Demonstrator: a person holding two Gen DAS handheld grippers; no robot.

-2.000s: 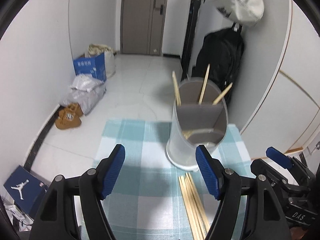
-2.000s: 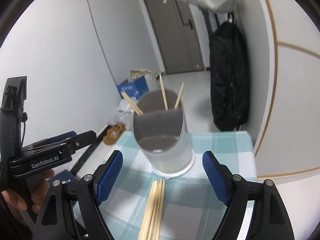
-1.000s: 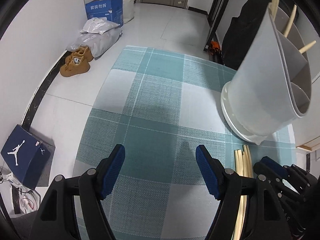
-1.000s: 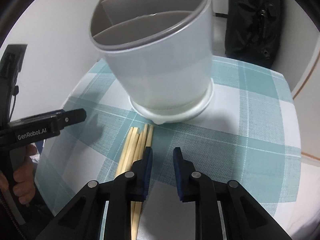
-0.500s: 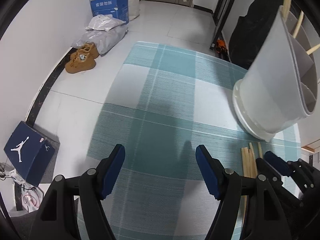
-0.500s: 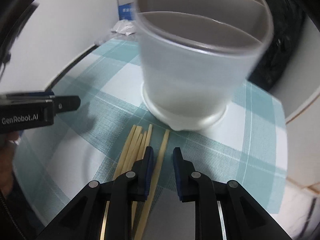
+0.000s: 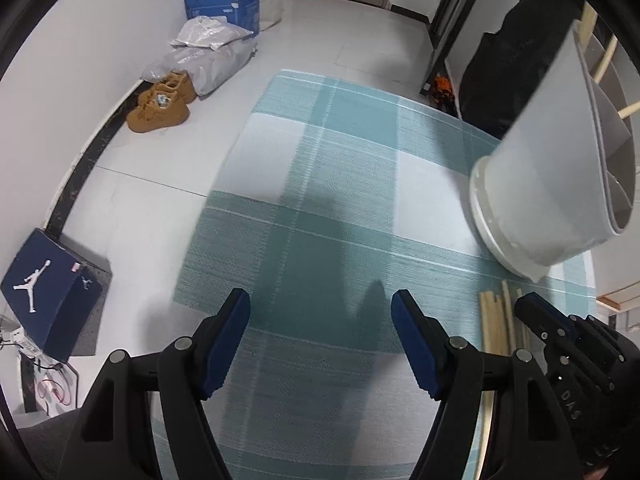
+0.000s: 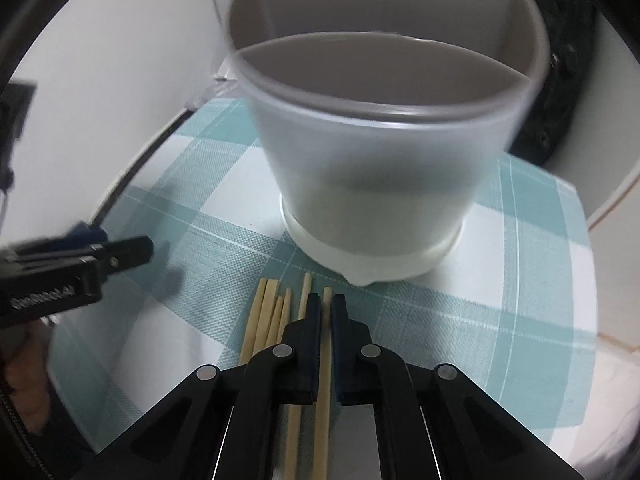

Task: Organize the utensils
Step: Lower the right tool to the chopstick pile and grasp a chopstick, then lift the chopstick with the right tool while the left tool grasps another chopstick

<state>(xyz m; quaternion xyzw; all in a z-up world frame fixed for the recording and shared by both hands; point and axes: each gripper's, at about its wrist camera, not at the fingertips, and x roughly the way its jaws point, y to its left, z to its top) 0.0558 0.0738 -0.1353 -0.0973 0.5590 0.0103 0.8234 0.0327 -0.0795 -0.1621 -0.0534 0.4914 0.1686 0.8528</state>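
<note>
Lying lengthwise between the jaws of the right gripper [image 8: 326,310], a single chopstick [image 8: 323,392] was seen with its long axis running along the fingers and its far tip pointing toward the base of the white utensil holder [image 8: 384,184]. The right jaws were closing at this moment, drawn almost together on that stick, so it was judged to be pinched, though full contact of the pads could not be confirmed through the blur. The remaining chopsticks [image 8: 268,320] were found just to the left of the held one, lying roughly parallel on the teal checked cloth [image 8: 500,320], their tips near the holder's foot. The holder was set directly ahead of the right gripper, and its nearest compartment appeared empty, while sticks were standing in the rear compartments. The left gripper [image 7: 320,336] was held over bare cloth with its jaws spread and nothing between them, well to the left of the sticks, so the right hand was judged the nearer for the lift into the holder. "GenRobot.AI" could be read, blurred, on the left gripper's body in the right view; a jumping-figure logo was printed on a dark blue box [image 7: 48,296] on the floor, and Chinese characters, too small to be read, were shown on a blue carton [image 7: 222,0].
</note>
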